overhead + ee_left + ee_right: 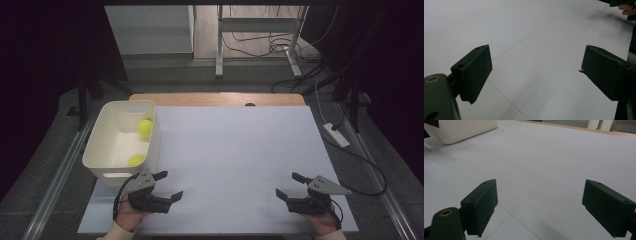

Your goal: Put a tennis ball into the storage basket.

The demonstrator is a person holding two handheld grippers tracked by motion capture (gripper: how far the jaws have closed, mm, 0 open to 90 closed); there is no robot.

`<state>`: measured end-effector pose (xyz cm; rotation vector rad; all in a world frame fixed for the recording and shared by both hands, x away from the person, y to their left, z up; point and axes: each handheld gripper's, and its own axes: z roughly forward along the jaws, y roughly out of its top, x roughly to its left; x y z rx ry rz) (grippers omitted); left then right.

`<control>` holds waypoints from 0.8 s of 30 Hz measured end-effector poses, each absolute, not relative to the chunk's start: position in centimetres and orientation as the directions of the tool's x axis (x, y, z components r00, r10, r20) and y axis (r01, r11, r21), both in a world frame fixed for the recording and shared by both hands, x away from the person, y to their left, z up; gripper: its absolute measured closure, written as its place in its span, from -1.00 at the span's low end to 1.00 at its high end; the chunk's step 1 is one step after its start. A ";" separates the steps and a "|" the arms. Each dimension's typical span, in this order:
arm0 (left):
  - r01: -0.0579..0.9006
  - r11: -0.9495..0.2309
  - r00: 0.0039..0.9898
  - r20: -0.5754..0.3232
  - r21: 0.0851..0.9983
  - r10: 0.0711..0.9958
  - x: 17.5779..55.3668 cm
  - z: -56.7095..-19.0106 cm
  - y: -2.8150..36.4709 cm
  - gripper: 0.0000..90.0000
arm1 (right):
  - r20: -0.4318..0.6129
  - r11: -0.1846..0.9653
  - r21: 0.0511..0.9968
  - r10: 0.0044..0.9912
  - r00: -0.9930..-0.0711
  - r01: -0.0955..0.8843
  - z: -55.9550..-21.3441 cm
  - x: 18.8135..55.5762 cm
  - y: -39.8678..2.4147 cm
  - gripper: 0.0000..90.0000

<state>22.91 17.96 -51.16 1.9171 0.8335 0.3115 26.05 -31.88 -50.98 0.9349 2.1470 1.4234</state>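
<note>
Two yellow-green tennis balls lie inside a white bin (102, 134) at the table's left: one ball (145, 128) by the bin's right wall, another ball (136, 160) near its front. Just in front of that bin, low over the white mat, my left gripper (169, 185) is open, with nothing between its jaws. In its own view the left gripper (535, 72) frames bare mat. At the front right my right gripper (291, 185) is open too, nothing between its jaws. In the right gripper view the right gripper (540, 205) looks across the mat toward the bin (461, 128).
A white mat (235, 150) covers the table, with a wooden strip (215, 98) along its far edge. A power strip (336, 134) and cables lie on the floor at the right. Desk legs (219, 40) stand beyond the table.
</note>
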 end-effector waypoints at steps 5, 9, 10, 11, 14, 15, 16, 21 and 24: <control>0.426 -0.288 0.727 -0.136 0.858 0.673 22.8 -52.1 18.3 -0.76 | 0.055 0.251 0.915 0.700 -0.712 0.317 -51.1 26.0 -31.9 -0.71; 0.423 -0.277 0.715 -0.129 0.863 0.688 22.6 -52.5 18.4 -0.75 | 0.078 0.242 0.914 0.683 -0.726 0.325 -51.0 25.8 -32.0 -0.71; 0.426 -0.273 0.713 -0.134 0.862 0.689 22.7 -52.6 18.5 -0.75 | 0.081 0.239 0.915 0.681 -0.727 0.326 -51.1 25.8 -32.0 -0.71; 0.428 -0.276 0.712 -0.133 0.861 0.690 22.7 -52.6 18.5 -0.75 | 0.084 0.237 0.915 0.679 -0.729 0.326 -51.1 25.8 -32.0 -0.71; 0.430 -0.272 0.712 -0.139 0.861 0.688 22.7 -52.7 18.6 -0.75 | 0.084 0.243 0.912 0.676 -0.732 0.330 -51.1 25.8 -32.0 -0.71; 0.428 -0.274 0.713 -0.136 0.861 0.688 22.7 -52.7 18.6 -0.75 | 0.084 0.243 0.912 0.676 -0.732 0.330 -51.1 25.8 -32.0 -0.71; 0.425 -0.276 0.715 -0.133 0.862 0.687 22.7 -52.6 18.6 -0.75 | 0.084 0.244 0.912 0.676 -0.732 0.330 -51.2 25.8 -32.0 -0.71; 0.427 -0.272 0.714 -0.137 0.862 0.686 22.7 -52.7 18.6 -0.75 | 0.080 0.246 0.912 0.679 -0.729 0.329 -51.1 25.8 -32.1 -0.71; 0.427 -0.270 0.714 -0.138 0.863 0.687 22.7 -52.7 18.6 -0.75 | 0.082 0.243 0.912 0.682 -0.726 0.331 -51.1 25.8 -32.2 -0.71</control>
